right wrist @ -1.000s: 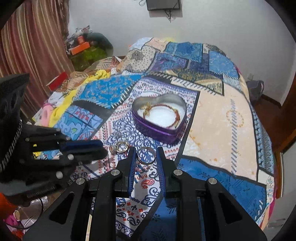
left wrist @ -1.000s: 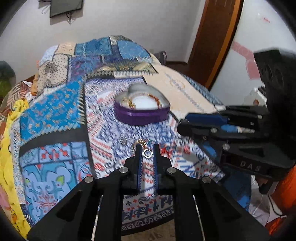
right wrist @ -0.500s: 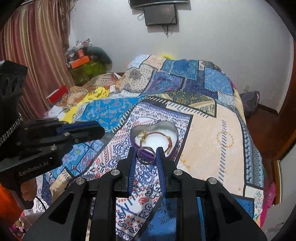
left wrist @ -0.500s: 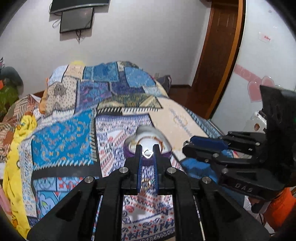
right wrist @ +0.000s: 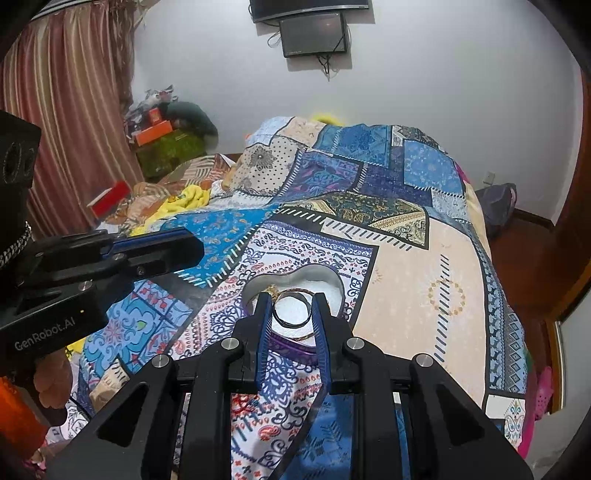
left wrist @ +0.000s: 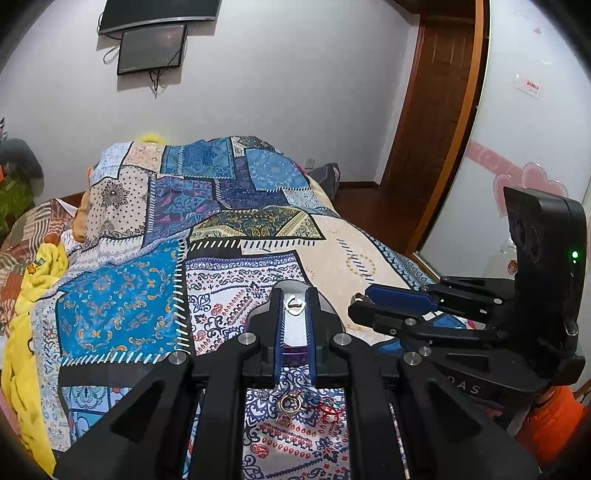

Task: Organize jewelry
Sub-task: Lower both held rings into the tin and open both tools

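My left gripper is shut on a small silver ring, held in the air in front of the purple heart-shaped box, which its fingers mostly hide. My right gripper is shut on a larger silver ring, held just over the heart-shaped box; the box has a white lining and a gold bracelet inside. A gold ring and other small jewelry lie on the patchwork bedspread below my left gripper. Each gripper shows in the other's view: the right, the left.
The bed's right edge drops to a wooden floor and door. A yellow blanket lies along the left edge. Clutter and a curtain stand beyond the bed's far left. A TV hangs on the back wall.
Both grippers have lifted off the bedspread with their rings and moved forward toward the heart-shaped box. The gold ring stays on the bedspread, now below the left gripper.
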Demonstrator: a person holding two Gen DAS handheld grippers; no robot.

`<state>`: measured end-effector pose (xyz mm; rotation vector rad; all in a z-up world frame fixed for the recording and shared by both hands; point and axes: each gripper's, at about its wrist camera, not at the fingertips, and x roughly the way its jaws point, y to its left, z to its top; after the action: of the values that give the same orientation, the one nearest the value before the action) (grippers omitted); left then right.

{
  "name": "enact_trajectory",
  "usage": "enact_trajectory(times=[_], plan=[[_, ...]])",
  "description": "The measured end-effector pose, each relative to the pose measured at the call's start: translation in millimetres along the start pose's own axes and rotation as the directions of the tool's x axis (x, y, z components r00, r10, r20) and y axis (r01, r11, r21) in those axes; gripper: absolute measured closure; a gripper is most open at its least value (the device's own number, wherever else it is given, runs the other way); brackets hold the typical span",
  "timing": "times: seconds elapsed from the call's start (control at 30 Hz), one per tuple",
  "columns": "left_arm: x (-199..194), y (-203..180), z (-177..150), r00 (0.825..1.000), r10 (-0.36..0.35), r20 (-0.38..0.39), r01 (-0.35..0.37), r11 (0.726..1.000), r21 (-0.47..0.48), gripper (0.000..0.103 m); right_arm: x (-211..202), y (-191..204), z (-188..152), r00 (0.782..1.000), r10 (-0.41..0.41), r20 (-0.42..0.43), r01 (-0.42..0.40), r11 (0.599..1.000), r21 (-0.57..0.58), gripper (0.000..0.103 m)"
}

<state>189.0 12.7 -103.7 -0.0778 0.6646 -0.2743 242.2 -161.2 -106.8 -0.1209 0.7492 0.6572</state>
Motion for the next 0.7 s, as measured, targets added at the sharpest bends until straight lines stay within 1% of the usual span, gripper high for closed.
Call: enact_trajectory(times=[0.33,0.53,0.7], plan=[[38,11,-4,0.996,-0.019,-0.082,0.017,0.999,-0.027,0.094,26,-8,0,0.999,0.001,-0.052,-0.001,1.0,-0.007,0.083],[59,17,-7,0.987,-0.071,-0.145,0.063,0.996,-0.057,0.094,39,-6,-2,0.995,0.013,-0.095,-0.016,0.999,-0.032,0.083],[69,17,-8,0.982,-0.077,-0.172,0.069,0.996,-0.054,0.094,45,-9,-2,0.993,0.022,-0.116,-0.025,0.999,-0.027,0.083]])
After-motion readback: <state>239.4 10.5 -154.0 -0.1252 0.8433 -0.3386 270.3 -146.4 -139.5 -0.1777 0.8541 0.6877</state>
